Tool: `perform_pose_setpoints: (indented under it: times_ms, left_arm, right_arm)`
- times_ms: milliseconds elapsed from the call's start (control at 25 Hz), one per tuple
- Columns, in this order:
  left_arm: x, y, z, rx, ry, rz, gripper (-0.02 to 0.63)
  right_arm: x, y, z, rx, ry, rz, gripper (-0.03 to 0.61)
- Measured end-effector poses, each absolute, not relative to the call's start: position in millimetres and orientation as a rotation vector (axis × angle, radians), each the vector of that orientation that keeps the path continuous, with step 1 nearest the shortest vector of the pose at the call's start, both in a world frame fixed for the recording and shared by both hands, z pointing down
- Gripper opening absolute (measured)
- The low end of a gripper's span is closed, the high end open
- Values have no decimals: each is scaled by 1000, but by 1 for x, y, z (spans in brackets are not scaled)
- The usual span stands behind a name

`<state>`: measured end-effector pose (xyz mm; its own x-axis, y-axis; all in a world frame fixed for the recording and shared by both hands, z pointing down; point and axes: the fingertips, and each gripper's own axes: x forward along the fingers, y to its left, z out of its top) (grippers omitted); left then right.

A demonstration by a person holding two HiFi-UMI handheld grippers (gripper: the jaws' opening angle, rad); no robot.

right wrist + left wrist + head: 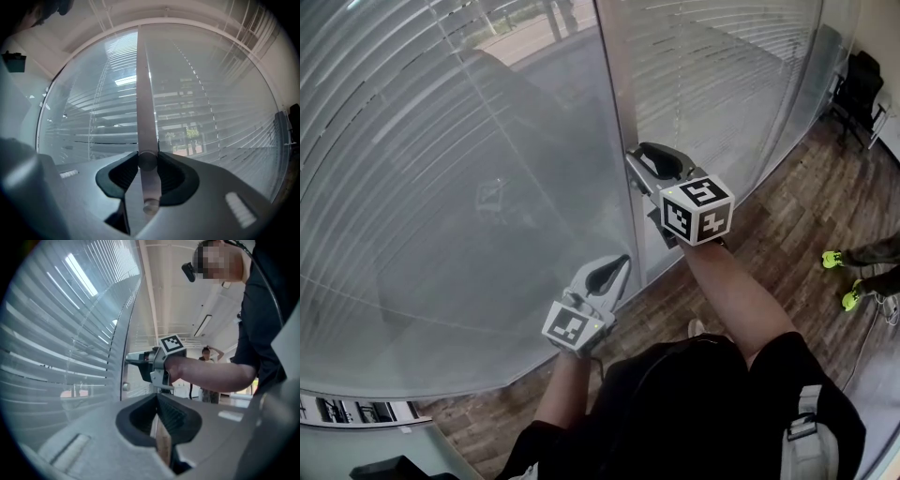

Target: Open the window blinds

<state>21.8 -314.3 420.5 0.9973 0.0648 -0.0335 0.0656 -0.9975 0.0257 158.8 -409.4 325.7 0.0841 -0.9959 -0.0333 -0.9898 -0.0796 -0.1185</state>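
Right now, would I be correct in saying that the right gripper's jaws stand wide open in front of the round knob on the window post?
Not quite. The right gripper is not wide open in front of the knob: its jaws are closed on the round knob on the window post, pressing it from both sides. The right gripper view shows this.
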Motion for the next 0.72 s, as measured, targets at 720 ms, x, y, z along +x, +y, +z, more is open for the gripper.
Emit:
perform_pose_setpoints:
  times_ms: [720]
  left_arm:
    - [49,-307,435,3116,60,-80,5]
  right_arm:
    - [144,-401,328,-2723,2545,1125,247]
